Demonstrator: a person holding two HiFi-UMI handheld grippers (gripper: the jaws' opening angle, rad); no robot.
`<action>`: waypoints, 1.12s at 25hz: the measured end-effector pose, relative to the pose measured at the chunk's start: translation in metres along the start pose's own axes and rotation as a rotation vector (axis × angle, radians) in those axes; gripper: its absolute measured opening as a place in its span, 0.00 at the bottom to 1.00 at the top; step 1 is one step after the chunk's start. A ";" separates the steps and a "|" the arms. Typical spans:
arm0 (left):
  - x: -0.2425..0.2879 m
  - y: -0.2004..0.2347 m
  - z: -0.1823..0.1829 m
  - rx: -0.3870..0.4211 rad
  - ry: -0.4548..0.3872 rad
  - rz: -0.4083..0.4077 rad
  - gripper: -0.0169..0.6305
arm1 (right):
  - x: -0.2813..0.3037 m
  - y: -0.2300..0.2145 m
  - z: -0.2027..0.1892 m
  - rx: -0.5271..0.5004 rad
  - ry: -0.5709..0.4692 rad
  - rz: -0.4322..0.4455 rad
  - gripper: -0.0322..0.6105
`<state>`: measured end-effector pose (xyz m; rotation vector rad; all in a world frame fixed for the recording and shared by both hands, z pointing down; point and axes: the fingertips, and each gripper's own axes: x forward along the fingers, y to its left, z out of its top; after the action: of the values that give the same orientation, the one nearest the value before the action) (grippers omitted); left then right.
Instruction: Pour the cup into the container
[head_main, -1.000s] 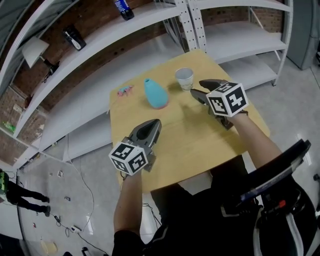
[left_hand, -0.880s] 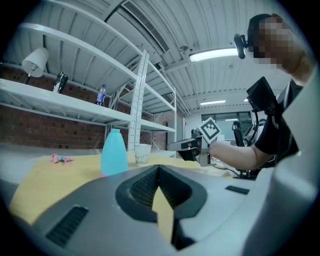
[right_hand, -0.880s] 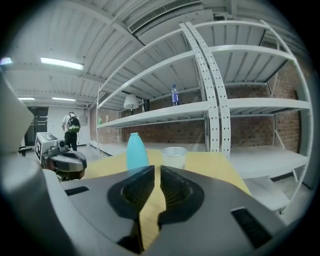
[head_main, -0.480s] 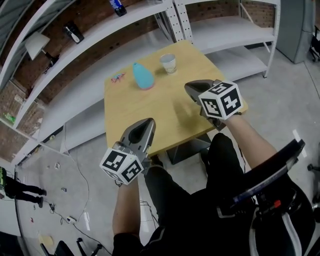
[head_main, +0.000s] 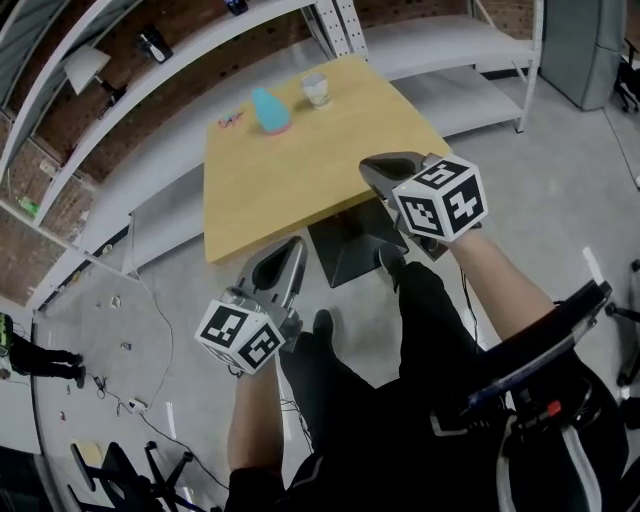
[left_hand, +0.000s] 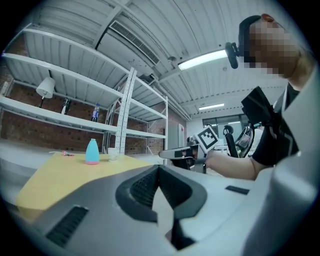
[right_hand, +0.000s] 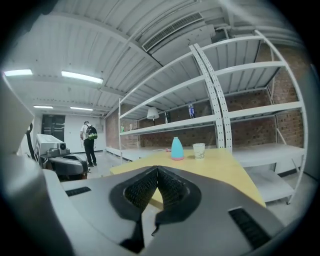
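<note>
A white paper cup (head_main: 315, 88) and a light-blue, dome-shaped container (head_main: 270, 109) stand side by side at the far end of the wooden table (head_main: 300, 175). Both grippers hang in the air off the table's near edge, far from the two objects. My left gripper (head_main: 296, 246) is shut and holds nothing. My right gripper (head_main: 368, 166) is also shut and holds nothing. The left gripper view shows its closed jaws (left_hand: 159, 167), with the container (left_hand: 92, 152) and the cup (left_hand: 113, 154) small in the distance. The right gripper view shows its closed jaws (right_hand: 157, 169) pointing towards the container (right_hand: 177, 148) and the cup (right_hand: 199, 150).
A small pink object (head_main: 230, 120) lies left of the container. White metal shelving (head_main: 430, 40) runs behind the table. The table's dark base plate (head_main: 350, 250) sits on the floor by my legs. A chair frame (head_main: 545, 340) is at my right. A person (right_hand: 90, 137) stands far off.
Both grippers have drawn back from over the table to beyond its near edge, and the table now looks farther away. The right jaws, open a second ago, have closed with nothing in them.
</note>
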<state>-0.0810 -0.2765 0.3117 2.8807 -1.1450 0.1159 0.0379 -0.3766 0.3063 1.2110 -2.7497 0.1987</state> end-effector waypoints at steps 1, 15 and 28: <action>-0.009 -0.013 -0.002 -0.003 0.000 0.002 0.03 | -0.012 0.010 -0.002 -0.005 0.000 0.004 0.05; -0.101 -0.138 -0.025 -0.007 0.021 0.012 0.03 | -0.139 0.113 -0.018 -0.037 -0.014 0.035 0.05; -0.198 -0.281 -0.054 -0.023 0.030 0.033 0.03 | -0.284 0.209 -0.069 0.003 -0.016 0.046 0.05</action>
<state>-0.0348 0.0670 0.3464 2.8309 -1.1813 0.1447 0.0780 -0.0191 0.3111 1.1555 -2.7939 0.1992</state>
